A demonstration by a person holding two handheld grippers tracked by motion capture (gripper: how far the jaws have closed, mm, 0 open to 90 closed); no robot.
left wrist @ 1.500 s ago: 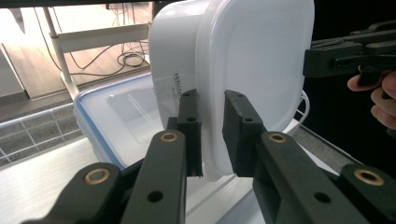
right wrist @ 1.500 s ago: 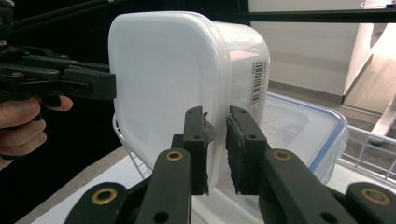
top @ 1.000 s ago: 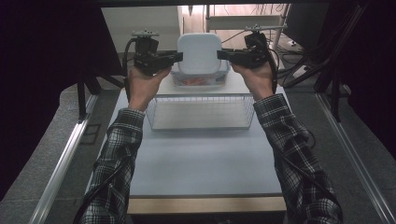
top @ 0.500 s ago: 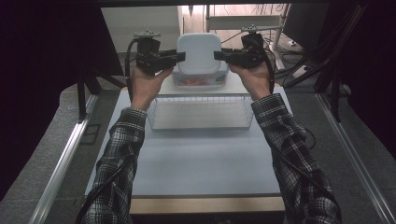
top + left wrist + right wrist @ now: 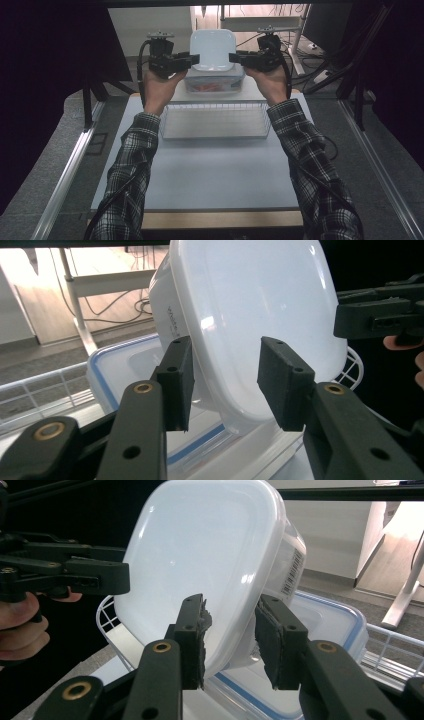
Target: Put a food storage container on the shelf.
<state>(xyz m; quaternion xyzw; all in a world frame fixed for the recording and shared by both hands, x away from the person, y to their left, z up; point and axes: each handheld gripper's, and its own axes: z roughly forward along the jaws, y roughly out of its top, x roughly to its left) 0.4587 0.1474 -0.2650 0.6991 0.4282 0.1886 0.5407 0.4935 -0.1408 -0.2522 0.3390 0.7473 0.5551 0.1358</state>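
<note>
Up close, both hand-held grippers (image 5: 225, 385) (image 5: 230, 640) stand loosened, just opening, around the tilted white container (image 5: 260, 325).

Two plastic containers: one white (image 5: 214, 47), one blue-rimmed (image 5: 215, 84) beneath it. One wire basket (image 5: 215, 121). Two grippers.

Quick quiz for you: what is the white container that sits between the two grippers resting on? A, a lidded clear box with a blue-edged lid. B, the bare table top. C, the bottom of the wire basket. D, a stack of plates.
A: the white container stands tilted on the lidded clear box, whose blue-edged lid shows under it in both gripper views, behind the wire basket.
</note>
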